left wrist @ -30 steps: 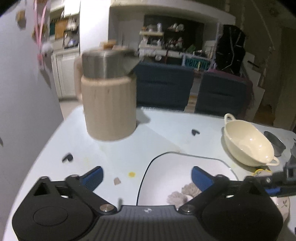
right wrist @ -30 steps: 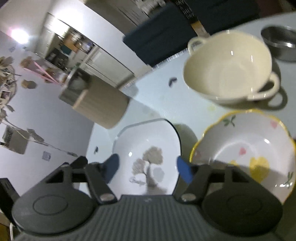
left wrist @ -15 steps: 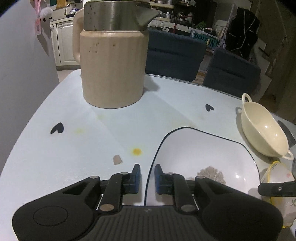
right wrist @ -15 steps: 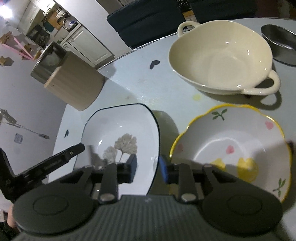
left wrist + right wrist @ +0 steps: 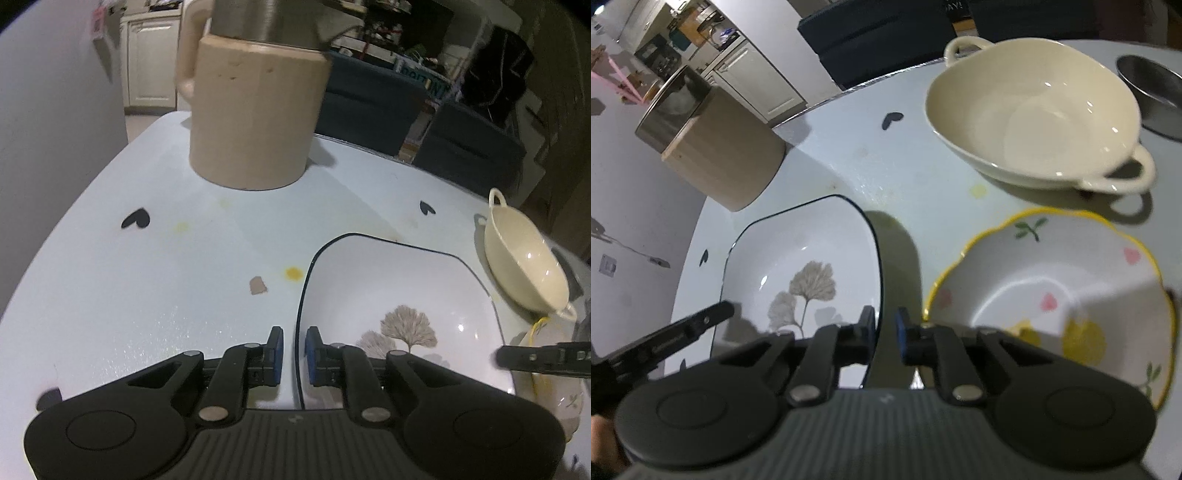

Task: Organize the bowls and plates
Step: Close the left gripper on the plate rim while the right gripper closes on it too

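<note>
Left tool | just closed, pinching square plate left rim | right tool | just closed, pinching right rim | lift ready

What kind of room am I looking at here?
Most likely a home dining area beside a kitchen: a table set with a square plate and a cream bowl, dark chairs behind, white cabinets beyond.

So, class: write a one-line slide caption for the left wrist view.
Left tongs pinch the square tree-print plate's rim, beige jug behind.
</note>
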Demonstrator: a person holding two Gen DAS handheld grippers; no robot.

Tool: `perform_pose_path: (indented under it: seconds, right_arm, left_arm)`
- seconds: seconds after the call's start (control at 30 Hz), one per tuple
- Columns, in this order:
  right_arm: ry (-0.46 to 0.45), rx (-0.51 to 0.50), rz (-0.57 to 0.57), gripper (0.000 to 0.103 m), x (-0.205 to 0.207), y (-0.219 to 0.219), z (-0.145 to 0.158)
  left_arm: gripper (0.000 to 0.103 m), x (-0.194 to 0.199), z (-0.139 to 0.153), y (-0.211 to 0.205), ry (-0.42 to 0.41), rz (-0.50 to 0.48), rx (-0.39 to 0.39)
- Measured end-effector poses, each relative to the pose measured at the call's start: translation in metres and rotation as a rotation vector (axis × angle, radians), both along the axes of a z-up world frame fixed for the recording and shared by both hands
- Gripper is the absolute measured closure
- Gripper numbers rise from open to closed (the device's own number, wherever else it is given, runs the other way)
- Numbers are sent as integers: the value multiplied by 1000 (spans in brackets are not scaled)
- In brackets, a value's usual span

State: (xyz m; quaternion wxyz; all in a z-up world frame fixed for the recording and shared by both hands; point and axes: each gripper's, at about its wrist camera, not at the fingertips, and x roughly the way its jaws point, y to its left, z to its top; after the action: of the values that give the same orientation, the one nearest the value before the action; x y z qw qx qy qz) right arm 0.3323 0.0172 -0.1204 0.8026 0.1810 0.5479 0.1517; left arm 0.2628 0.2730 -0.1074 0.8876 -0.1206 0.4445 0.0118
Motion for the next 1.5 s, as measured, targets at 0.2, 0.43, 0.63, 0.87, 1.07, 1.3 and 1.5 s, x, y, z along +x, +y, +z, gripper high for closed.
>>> perform_pose_path:
  seconds: [0.2,0.43,0.63,0.87,1.07,1.3,1.5]
  right_arm:
    - [-11,-44,42,90,11,18,-8]
    - [-51,-79,61,92,17,26,-14]
    - [-74,-84,88,91,13,23,-13]
    - [-130,-51,118,93,6,17,3]
    - [-186,0,120,94,-8,1,32]
    - [-243,66,94,95,-36,-43,73]
    - [-287,99,74,95,-65,-93,100]
  left_arm:
    - [95,2,-2,5,-6,9,-51]
    - [94,5,-6,8,21,13,-88]
    - [95,0,-9,8,1,24,-102]
    - [95,-20,8,6,-45,56,-111]
    - [96,-45,47,-8,-125,73,-104]
    - [98,-77,91,-47,-227,41,-111]
    - [97,-101,113,-92,-273,1,-112]
